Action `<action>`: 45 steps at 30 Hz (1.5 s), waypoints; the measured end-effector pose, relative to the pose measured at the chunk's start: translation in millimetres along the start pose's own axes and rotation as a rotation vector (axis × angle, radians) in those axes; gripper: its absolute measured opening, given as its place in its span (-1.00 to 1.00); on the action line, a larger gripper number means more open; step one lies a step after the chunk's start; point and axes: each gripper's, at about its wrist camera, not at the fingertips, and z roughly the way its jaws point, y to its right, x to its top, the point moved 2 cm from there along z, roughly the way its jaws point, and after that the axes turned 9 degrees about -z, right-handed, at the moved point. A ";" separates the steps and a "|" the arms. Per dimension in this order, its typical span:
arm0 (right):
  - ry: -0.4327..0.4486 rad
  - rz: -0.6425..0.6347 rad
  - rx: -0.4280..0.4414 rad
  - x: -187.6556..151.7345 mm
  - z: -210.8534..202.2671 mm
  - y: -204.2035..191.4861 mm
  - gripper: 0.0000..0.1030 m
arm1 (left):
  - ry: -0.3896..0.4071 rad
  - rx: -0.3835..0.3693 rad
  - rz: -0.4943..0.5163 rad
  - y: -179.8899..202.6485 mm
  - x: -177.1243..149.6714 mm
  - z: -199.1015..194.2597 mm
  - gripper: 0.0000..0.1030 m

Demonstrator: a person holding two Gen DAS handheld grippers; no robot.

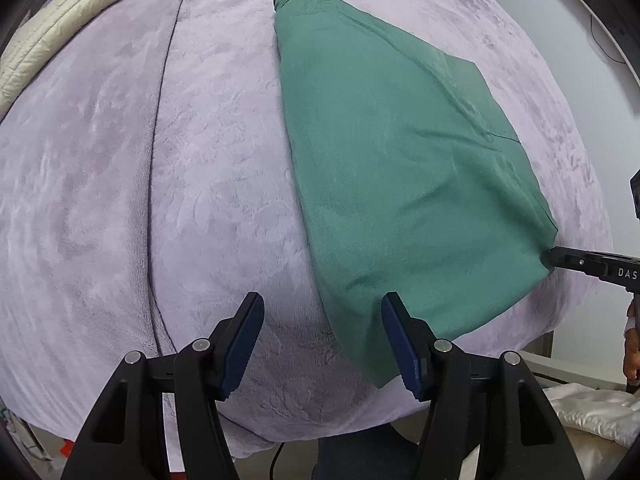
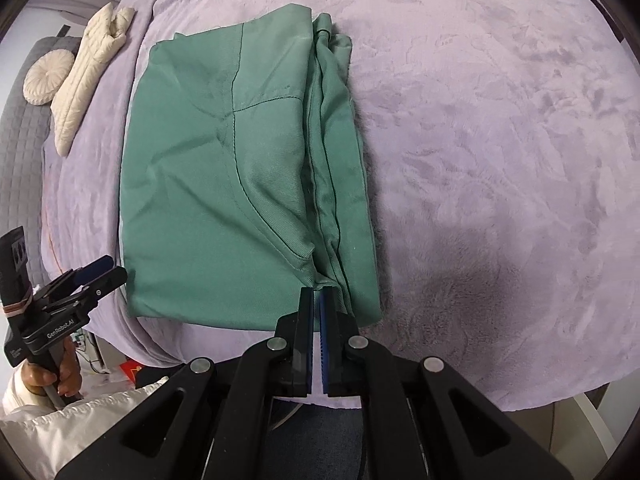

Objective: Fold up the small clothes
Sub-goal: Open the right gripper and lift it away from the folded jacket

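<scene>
A green garment [image 1: 400, 152] [image 2: 224, 176] lies folded into a long block on the lilac plush blanket [image 1: 160, 160] [image 2: 500, 160]. Seams and stacked hems show along its right side in the right wrist view. My left gripper [image 1: 322, 308] [image 2: 106, 272] stands open just above the garment's near left edge, one finger over the cloth and the other over bare blanket. My right gripper [image 2: 316, 290] [image 1: 550, 258] is shut, its tips pinching the layered hem at the garment's near right corner, where the fabric puckers.
A cream quilted jacket [image 1: 72, 20] [image 2: 88, 76] lies at the far left of the bed beside a round cushion [image 2: 44, 80]. The bed's front edge runs just below both grippers. White satin cloth [image 1: 592, 412] sits off the bed below. A hand [image 2: 52, 376] holds the left gripper's handle.
</scene>
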 end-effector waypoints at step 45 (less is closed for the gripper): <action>0.138 -0.077 -0.141 57.2 -65.9 -56.7 0.30 | 0.180 0.180 -0.043 33.7 46.6 -65.1 0.90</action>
